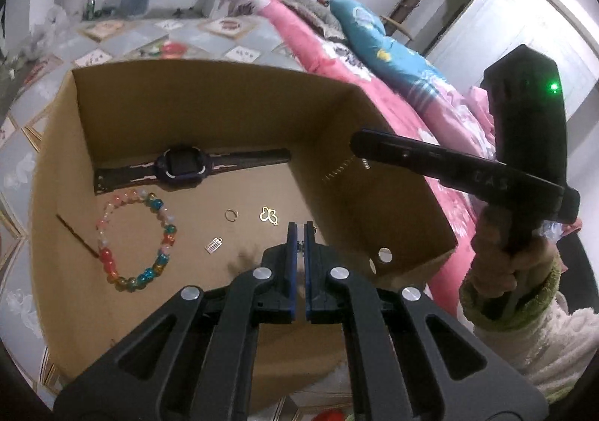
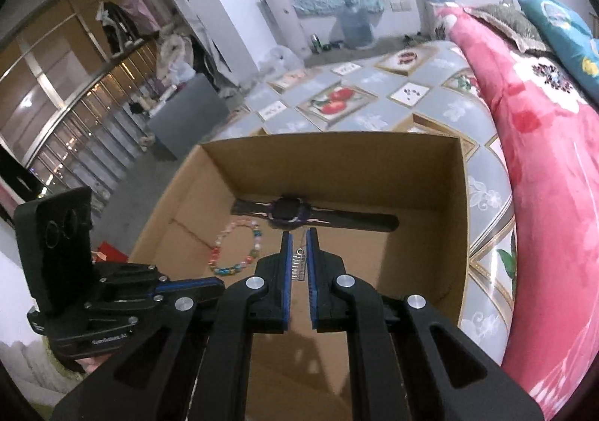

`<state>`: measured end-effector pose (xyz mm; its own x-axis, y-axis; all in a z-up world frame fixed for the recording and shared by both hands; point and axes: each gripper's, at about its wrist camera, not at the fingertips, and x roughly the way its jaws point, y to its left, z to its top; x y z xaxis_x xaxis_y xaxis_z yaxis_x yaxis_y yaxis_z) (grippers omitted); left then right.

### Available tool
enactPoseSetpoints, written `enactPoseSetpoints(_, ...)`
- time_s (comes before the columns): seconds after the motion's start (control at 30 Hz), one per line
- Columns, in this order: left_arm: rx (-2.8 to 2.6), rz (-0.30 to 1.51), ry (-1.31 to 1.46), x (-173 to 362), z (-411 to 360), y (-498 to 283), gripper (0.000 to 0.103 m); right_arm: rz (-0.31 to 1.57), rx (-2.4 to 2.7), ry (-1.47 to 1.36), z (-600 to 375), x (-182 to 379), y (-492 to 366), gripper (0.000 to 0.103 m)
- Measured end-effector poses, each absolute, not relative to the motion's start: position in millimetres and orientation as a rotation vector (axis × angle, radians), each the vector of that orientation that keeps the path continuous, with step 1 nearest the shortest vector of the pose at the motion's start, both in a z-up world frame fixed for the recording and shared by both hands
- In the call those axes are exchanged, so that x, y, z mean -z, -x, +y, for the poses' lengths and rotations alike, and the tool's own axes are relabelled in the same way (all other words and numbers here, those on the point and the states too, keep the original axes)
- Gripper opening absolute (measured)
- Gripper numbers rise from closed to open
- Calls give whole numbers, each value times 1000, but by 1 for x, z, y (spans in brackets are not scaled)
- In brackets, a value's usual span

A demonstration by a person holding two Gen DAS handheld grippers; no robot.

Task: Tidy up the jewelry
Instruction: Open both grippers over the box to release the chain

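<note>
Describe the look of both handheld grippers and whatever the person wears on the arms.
Both the left gripper and the right gripper are black, with blue pads lining two flat parallel fingers and round silver pivot pins on slotted linkage arms. The right gripper's body shows a green light and faint raised lettering; the left's carries a small white label. The right hand emerges from a fuzzy white sleeve with a green cuff.
</note>
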<state>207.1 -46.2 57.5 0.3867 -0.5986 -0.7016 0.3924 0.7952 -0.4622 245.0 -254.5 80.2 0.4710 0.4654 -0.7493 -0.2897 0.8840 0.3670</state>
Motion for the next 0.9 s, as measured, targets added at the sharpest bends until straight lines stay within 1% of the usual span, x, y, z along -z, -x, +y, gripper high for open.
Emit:
enactPoseSetpoints(0.1,629,997,256,-58,-41,-211,16,989,-448,-212,-260,-75,-255,9)
enactPoseSetpoints(0.17,629,992,261,-59,-40,-212,21,987,-447,-225,-264,-75,-258,9)
enactPoseSetpoints(0.2,625,989,258,-60,-39,-213,25,982,-443,-228,-265,-75,-258,10)
enactPoseSetpoints(0.23,617,985,255,-62,-38,-213,27,975,-437,-233,-267,-76,-258,13)
enactPoseSetpoints(0.27,609,980,253,-63,-37,-212,28,967,-437,-239,-269,-78,-257,18)
enactPoseSetpoints(0.3,604,978,255,-64,-36,-211,29,961,-440,-243,-270,-79,-257,20)
enactPoseSetpoints(0.43,581,951,260,-70,-28,-207,39,923,-447,-258,-276,-90,-249,23)
enactPoseSetpoints(0.5,570,927,256,-76,-25,-202,41,894,-443,-268,-282,-98,-242,26)
enactPoseSetpoints(0.63,550,861,232,-91,-18,-183,50,818,-442,-289,-297,-120,-217,28)
enactPoseSetpoints(0.67,547,847,225,-94,-16,-179,53,795,-441,-293,-301,-126,-209,30)
enactPoseSetpoints(0.73,542,814,210,-102,-13,-167,61,744,-440,-296,-310,-138,-190,36)
enactPoseSetpoints(0.8,542,779,197,-109,-8,-152,66,697,-439,-296,-318,-146,-171,44)
enactPoseSetpoints(0.83,546,766,192,-111,-6,-145,70,667,-437,-294,-324,-151,-155,46)
enactPoseSetpoints(0.9,555,745,184,-115,-2,-129,75,634,-437,-290,-331,-156,-134,52)
